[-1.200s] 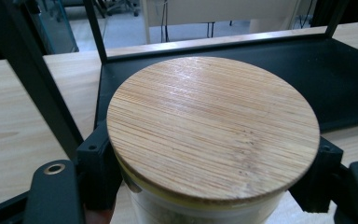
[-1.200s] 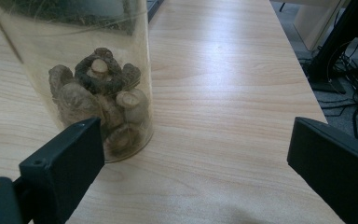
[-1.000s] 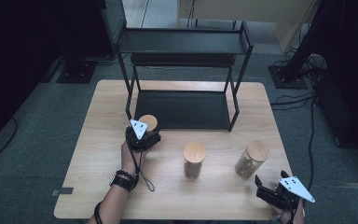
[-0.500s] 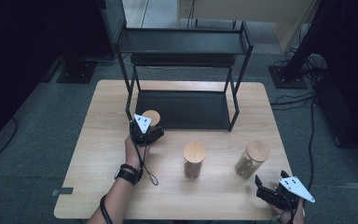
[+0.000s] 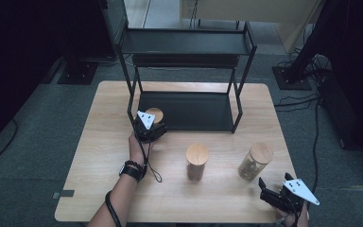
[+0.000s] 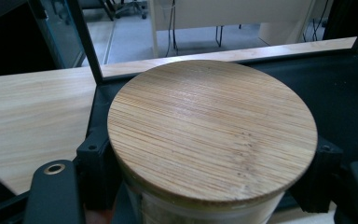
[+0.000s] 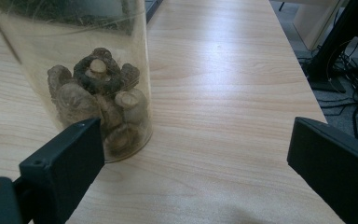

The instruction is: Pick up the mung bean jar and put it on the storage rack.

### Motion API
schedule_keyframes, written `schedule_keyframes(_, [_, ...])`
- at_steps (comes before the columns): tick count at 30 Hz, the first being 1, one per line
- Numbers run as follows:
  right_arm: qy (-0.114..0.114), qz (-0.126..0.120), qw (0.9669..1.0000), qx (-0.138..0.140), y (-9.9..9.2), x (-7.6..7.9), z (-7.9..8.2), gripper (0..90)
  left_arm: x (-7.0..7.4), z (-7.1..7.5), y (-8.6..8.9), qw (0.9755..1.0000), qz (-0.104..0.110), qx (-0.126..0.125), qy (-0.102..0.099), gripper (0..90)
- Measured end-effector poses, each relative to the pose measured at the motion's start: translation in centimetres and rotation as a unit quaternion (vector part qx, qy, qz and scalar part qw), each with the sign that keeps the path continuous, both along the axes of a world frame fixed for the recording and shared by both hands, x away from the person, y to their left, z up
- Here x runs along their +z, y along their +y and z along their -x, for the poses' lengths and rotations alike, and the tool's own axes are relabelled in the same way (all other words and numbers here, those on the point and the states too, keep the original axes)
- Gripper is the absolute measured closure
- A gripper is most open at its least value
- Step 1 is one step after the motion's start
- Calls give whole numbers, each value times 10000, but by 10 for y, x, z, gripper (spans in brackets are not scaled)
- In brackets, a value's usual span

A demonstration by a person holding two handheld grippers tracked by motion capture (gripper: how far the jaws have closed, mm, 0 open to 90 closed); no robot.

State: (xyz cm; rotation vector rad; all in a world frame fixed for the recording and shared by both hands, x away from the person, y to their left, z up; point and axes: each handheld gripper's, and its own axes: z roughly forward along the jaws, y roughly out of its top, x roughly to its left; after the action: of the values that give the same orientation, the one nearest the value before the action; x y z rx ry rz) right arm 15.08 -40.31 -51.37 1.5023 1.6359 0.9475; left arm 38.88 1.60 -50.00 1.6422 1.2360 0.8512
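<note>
Wooden table [image 5: 99, 156] carries a black rack [image 5: 189, 47]. At its lower shelf's front left corner, the left gripper [image 5: 152, 130] clamps a lidded jar [image 6: 212, 135]. Right gripper [image 5: 270, 195] hangs unclenched near the mushroom jar [image 5: 255, 161]

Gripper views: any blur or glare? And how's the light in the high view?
Left gripper view: lid sharp, a soft sheen on it, near jaws blurred. Right gripper view: jar wall hazy with reflections, mushrooms readable, jaws soft. High view: table evenly lit, surrounding floor dark, shelf shiny on top.
</note>
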Motion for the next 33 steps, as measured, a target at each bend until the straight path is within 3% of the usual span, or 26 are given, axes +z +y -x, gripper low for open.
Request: schedule_keyframes(33, [-12,-18,10000,-13,0,0,0,35,-7,-38,-16,9998,-97,138,71,253])
